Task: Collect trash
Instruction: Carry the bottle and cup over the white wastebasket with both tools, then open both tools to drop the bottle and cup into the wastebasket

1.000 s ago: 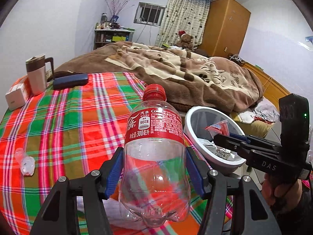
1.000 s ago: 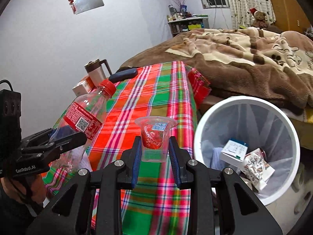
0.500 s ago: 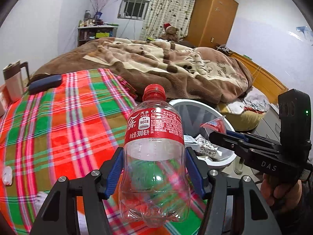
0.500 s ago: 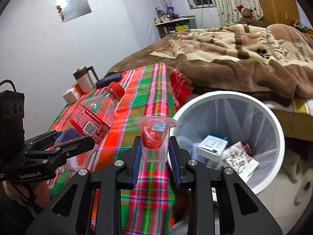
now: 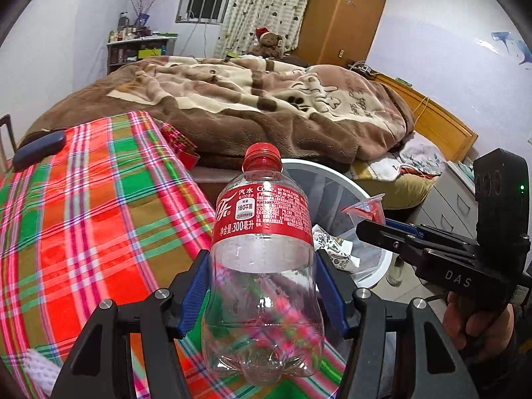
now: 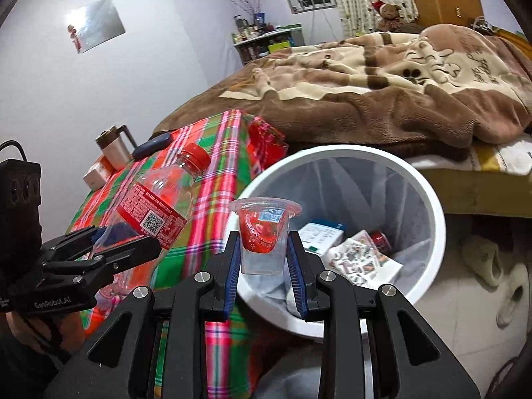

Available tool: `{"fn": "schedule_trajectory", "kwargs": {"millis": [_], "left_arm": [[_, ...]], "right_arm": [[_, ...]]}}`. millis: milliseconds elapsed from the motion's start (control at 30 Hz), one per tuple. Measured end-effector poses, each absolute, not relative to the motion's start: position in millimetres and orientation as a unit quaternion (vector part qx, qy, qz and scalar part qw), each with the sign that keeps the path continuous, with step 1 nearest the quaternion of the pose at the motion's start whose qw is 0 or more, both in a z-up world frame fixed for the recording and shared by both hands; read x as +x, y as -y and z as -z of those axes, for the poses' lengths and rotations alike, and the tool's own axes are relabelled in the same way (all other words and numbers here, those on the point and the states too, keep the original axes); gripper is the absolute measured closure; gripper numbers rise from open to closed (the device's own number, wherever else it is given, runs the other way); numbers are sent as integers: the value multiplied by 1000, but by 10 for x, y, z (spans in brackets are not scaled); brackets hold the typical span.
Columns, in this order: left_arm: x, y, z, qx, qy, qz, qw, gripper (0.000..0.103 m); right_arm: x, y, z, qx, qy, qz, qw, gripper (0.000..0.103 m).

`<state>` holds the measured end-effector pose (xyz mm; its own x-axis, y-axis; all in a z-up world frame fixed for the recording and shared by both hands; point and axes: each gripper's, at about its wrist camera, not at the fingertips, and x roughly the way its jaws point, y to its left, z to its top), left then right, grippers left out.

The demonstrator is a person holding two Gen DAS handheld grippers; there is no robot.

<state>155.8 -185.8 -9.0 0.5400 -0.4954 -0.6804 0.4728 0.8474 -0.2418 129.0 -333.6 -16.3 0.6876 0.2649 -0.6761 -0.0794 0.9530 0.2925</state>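
Left claw [image 5: 262, 286] pinches an empty clear plastic bottle [image 5: 264, 266] across its lower body, blue pads on both sides; red cap up, red label facing the left wrist camera. Bottle is held above the near edge of the bench [image 5: 83, 206], which is covered in red-green plaid cloth. Right claw [image 6: 262, 262] pinches a small clear plastic cup [image 6: 264, 232] with crumpled red wrapper inside, pads pressed on its 2 sides. Cup sits over the near rim of the white bin [image 6: 429, 199], just beside the bench. Bin holds a white-green box [image 6: 321, 234], a patterned packet [image 6: 360, 259] and a red can [image 6: 379, 239]. Dark case [image 5: 38, 149] lies at the bench's far end. Bed with brown blanket [image 5: 266, 99] behind.
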Motion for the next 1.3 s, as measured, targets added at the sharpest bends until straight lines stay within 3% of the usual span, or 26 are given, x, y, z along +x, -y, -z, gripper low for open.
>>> {"fn": "schedule_trajectory", "kwargs": {"millis": [1000,1033,1100,1167,1300], "left_arm": [[2000,2581,421,-8,-424,330,843,41],[2007,2578,411,-11,-422,330,845,41],[2002,2562,376,-18,-413,330,849,39],[2001,2546,337,-23,-406,333,851,36],[1972,2493,280,-23,-400,326,856,36]], "right_arm": [[1342,3802,436,143,-422,-29,895,73],[1344,3802,437,143,-421,-28,895,72],[1349,3793,430,141,-418,-28,897,52],[1342,3792,416,141,-414,-29,899,43],[1320,3796,382,140,-411,-31,901,43]]}}
